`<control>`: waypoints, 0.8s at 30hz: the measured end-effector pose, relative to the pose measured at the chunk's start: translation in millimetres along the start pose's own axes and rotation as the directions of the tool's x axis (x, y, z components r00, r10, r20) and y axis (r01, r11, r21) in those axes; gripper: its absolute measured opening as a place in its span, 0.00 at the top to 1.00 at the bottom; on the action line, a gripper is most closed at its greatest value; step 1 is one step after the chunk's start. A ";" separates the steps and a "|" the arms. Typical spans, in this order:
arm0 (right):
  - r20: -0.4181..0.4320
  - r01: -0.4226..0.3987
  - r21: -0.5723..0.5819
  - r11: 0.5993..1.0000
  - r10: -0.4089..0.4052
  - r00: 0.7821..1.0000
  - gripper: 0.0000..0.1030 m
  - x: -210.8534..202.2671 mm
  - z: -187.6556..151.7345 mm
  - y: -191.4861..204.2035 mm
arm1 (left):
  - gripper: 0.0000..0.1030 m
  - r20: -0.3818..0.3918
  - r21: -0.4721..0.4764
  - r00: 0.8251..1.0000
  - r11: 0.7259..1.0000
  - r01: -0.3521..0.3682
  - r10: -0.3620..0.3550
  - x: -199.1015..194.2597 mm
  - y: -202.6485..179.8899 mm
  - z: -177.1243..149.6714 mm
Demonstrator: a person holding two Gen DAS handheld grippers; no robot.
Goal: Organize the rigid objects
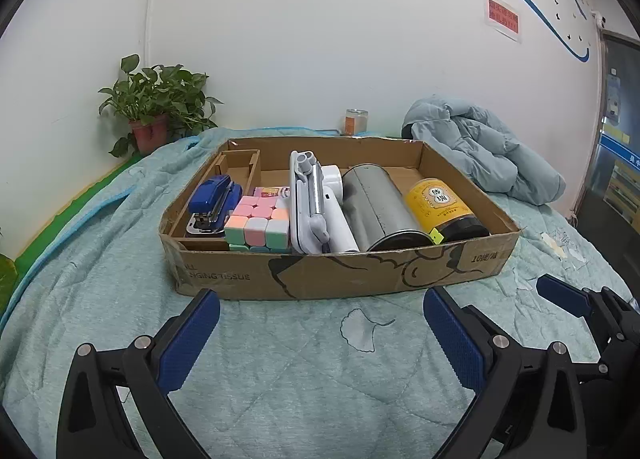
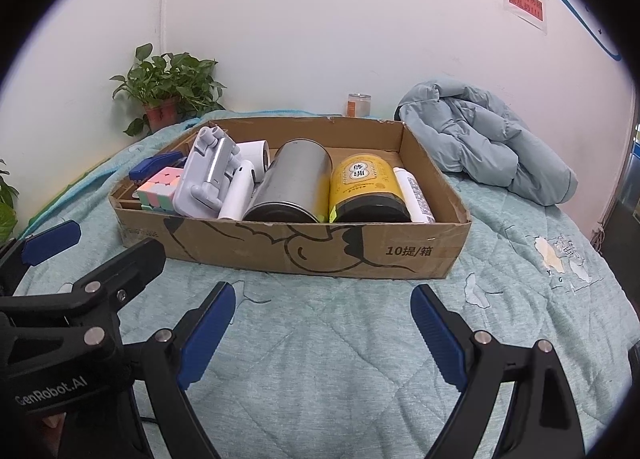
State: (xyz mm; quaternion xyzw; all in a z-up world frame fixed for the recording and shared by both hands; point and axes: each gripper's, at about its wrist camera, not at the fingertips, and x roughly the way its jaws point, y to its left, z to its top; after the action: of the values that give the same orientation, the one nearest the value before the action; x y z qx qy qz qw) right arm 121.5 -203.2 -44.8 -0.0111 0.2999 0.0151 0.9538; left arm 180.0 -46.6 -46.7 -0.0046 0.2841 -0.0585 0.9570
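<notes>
Nearest me, my left gripper [image 1: 322, 333] hangs spread wide and empty over the pale teal quilted bedspread [image 1: 280, 371]; my right gripper [image 2: 323, 333] is equally agape, holding nothing, at its 3 o'clock.

At 12 o'clock from both sits the shallow brown cardboard tray [image 1: 340, 273], resting on the bedspread. Along its near wall, from 9 toward 3 o'clock, lie a blue stapler [image 1: 214, 199], a pastel puzzle cube [image 1: 260, 225], a white folding phone stand [image 1: 310, 205], a grey metal tin [image 1: 380, 207] on its side, a yellow-labelled dark jar [image 1: 440, 205], and a white tube [image 2: 414, 195] against the right wall.

Beyond, at 2 o'clock, a light blue puffer jacket [image 1: 484, 151] is heaped; at 10 o'clock stands a potted green plant [image 1: 154, 111].
</notes>
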 end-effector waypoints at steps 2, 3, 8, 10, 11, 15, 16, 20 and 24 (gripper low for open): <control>0.006 -0.004 0.002 1.000 0.004 1.000 0.13 -1.6 0.2 0.2 | 0.00 0.002 -0.001 1.000 1.000 -0.003 0.003 -0.1 0.5 0.5; 0.009 -0.003 -0.001 1.000 0.003 1.000 0.13 -2.3 0.8 -0.1 | 0.00 0.003 -0.003 1.000 1.000 -0.005 0.005 -0.4 1.3 1.1; 0.018 0.011 -0.016 1.000 -0.011 1.000 0.13 -5.5 4.5 -2.9 | 0.00 -0.015 -0.035 1.000 0.999 -0.005 0.005 0.5 5.0 4.3; 0.029 0.008 -0.017 1.000 -0.008 1.000 0.13 -6.9 5.3 -4.7 | 0.00 -0.008 -0.033 1.000 0.999 -0.014 0.014 -1.3 4.3 4.8; 0.032 0.002 -0.017 1.000 -0.002 0.999 0.13 -7.2 5.5 -5.5 | 0.00 -0.006 -0.031 1.000 0.999 -0.019 0.019 -1.9 3.5 4.7; 0.041 -0.003 -0.021 1.000 0.004 0.999 0.13 -9.2 3.4 -5.3 | 0.00 -0.007 -0.023 0.999 0.999 -0.034 0.033 -2.4 1.1 3.2; 0.040 0.000 -0.024 1.000 0.001 0.999 0.13 -9.0 3.0 -4.9 | 0.00 -0.014 -0.025 0.999 0.999 -0.033 0.033 -1.7 0.9 3.1; 0.032 0.000 -0.022 1.000 0.001 1.000 0.13 -8.0 3.1 -6.1 | 0.00 -0.011 -0.017 1.000 0.999 -0.030 0.030 0.2 -0.9 5.2; 0.024 0.005 -0.021 1.000 -0.005 1.000 0.13 -5.8 5.0 -8.8 | 0.00 -0.013 -0.003 1.000 1.000 -0.023 0.023 4.8 -3.1 7.9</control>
State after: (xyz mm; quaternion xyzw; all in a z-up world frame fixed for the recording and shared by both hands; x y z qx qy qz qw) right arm 119.9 -211.9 -37.3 -0.0218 0.2882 0.0160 0.9572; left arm 188.0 -50.4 -42.5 -0.0024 0.2906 -0.0473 0.9557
